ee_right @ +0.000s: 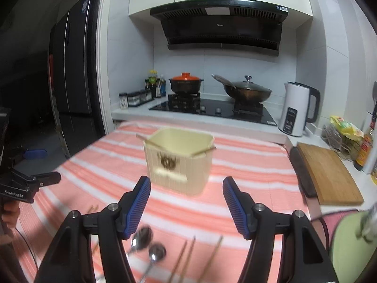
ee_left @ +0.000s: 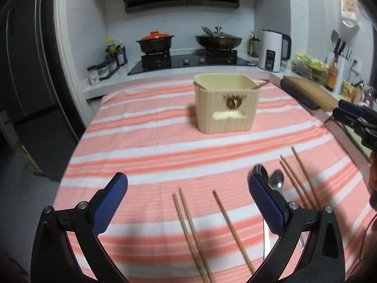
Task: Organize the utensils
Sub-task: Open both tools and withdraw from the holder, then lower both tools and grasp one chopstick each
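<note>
over the striped pink-and-white cloth (ee_left: 150, 141), the left gripper (ee_left: 187, 197) gapes wide and empty above three wooden chopsticks (ee_left: 188, 226) lying flat; steel spoons (ee_right: 150, 245) lie between both tools; the right gripper (ee_right: 186, 199) is parted, holding nothing, ribbed cream bin (ee_right: 181, 160) beyond it

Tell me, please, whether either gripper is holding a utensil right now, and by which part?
Neither: the left gripper and right gripper are open and empty.
</note>
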`<state>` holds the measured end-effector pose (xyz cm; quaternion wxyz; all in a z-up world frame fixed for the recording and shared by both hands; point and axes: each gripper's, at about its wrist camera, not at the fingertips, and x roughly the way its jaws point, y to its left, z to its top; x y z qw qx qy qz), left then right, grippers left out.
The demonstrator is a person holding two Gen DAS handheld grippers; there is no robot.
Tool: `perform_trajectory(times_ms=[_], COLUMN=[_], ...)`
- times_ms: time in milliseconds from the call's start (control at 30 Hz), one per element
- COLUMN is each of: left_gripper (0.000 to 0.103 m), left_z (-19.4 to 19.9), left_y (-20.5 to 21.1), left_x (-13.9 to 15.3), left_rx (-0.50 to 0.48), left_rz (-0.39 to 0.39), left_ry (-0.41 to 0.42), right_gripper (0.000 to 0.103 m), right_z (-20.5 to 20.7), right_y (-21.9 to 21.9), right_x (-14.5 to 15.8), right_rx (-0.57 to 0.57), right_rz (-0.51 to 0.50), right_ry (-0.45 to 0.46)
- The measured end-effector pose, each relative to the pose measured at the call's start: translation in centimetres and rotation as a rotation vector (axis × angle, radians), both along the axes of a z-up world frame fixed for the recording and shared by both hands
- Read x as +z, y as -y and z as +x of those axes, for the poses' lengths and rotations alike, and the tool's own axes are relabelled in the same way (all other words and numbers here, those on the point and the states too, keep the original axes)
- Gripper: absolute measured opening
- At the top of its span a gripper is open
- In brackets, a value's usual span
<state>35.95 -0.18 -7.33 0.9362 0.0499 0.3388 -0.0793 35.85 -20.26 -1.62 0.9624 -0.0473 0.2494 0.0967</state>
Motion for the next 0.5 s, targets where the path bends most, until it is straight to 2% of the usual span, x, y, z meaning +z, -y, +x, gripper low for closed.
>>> perform_trajectory(times_ms=[167, 300, 400, 500], left_gripper=[0.102, 0.102, 0.102, 0.102], left_z=[-4.8, -8.5, -11.3, -13.3], left_y=[-2.4, -5.1, -6.2, -5.5], left_x=[-4.3, -6.8, -8.3, -9.5], left_rx=[0.045, 0.066, 0.08, 0.066], left_rz=[-0.011, -0.061, -0.091, -0.102], left_ry=[-0.067, -0.176, -0.197, -0.218], right_gripper=[0.065, 0.065, 0.065, 0.065], right_z=[-6.0, -10.9, -14.0, -16.3], right_y=[1.3, 2.3, 3.1, 3.2], right_x=[-4.0, -6.9, -9.0, -10.9], right_rx=[-0.041, -0.087, -0.118, -0.123], right_rz=[-0.049, -0.091, -0.068, -0.043], right_ry=[-0.052, -0.095, -0.148, -0.206])
